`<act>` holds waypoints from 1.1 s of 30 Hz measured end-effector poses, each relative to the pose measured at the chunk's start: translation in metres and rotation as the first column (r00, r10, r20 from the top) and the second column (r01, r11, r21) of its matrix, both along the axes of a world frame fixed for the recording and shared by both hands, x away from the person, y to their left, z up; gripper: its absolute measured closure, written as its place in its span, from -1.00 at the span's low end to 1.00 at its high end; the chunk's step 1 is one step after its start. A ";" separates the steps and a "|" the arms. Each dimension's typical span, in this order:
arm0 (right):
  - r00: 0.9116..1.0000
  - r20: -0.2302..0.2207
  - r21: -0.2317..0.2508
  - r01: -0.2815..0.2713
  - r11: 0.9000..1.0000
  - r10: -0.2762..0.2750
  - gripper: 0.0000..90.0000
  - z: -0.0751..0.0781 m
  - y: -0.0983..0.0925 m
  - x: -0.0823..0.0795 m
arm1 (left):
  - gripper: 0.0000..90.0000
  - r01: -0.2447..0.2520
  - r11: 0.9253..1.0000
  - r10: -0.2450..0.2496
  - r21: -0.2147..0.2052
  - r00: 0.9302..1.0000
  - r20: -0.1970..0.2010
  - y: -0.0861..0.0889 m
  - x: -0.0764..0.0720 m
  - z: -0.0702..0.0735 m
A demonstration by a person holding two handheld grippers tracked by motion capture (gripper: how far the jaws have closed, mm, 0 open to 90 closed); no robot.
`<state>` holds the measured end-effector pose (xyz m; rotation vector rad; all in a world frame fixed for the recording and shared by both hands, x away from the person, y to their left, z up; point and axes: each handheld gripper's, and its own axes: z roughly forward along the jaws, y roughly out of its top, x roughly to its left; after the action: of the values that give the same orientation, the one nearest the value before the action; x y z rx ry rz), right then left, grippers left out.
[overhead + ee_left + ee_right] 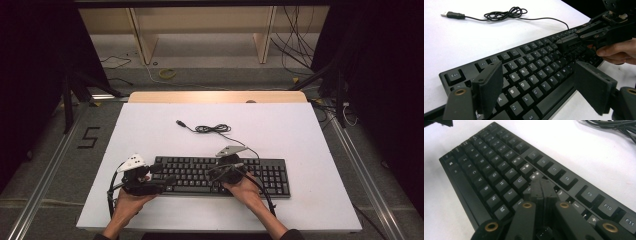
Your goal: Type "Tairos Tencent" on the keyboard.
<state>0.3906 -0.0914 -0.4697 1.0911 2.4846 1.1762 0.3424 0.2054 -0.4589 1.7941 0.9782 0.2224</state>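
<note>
The black keyboard (220, 175) lies on the white table (300, 135), its coiled cable (212, 128) just behind it. Your left gripper (536, 82) hangs wide open over the keyboard's left end, gripping nothing. Your right gripper (543, 187) is pressed fully together, tips down on the keyboard's middle keys.

One black keyboard (220, 175) is being shown on the table. One USB cable (212, 129) is being shown beyond it. Two grippers are being held.
</note>
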 end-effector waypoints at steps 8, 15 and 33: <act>1.000 -0.013 -0.027 0.011 1.000 -0.011 1.00 -0.004 0.001 0.002 | -0.47 0.010 1.000 -0.010 0.013 1.000 -0.009 -0.001 -0.002 -0.002; 1.000 -0.010 -0.052 0.019 0.998 -0.019 1.00 -0.007 0.003 0.002 | -0.47 0.000 1.000 0.000 0.017 1.000 -0.011 0.001 -0.002 -0.002; 0.999 -0.009 0.048 0.038 0.998 -0.037 0.74 0.004 -0.007 0.001 | -0.36 -0.016 0.999 0.017 0.031 1.000 -0.020 0.003 0.002 -0.004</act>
<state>0.3912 -0.0986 -0.4661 1.1520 2.4429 1.2300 0.3442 0.2082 -0.4634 1.8204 1.0090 0.2312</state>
